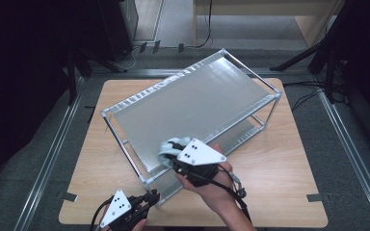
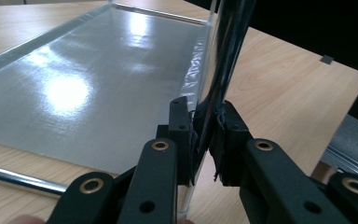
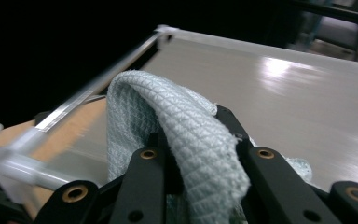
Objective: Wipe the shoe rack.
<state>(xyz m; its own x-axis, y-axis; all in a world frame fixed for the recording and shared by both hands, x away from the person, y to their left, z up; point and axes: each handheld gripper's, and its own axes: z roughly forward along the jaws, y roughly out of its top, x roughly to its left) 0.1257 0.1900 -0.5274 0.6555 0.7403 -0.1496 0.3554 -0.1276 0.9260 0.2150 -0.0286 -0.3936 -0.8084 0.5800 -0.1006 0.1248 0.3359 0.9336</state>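
Observation:
A two-tier metal shelf rack [image 1: 192, 101] stands on the wooden table [image 1: 279, 183], its grey top shelf [image 3: 284, 93] shiny. My right gripper [image 1: 185, 161] is shut on a pale blue waffle-weave cloth [image 1: 169, 150] [image 3: 186, 140] that rests on the near corner of the top shelf. My left gripper [image 1: 147, 202] sits at the rack's front corner, shut on its upright chrome post [image 2: 216, 79]. The lower shelf [image 2: 84, 84] stretches away behind that post.
Table edges run close on the near side and right [image 2: 349, 79]. A chrome rail [image 2: 18, 179] of the rack lies low at the left. Dark stands and cables [image 1: 308, 91] surround the table on the floor.

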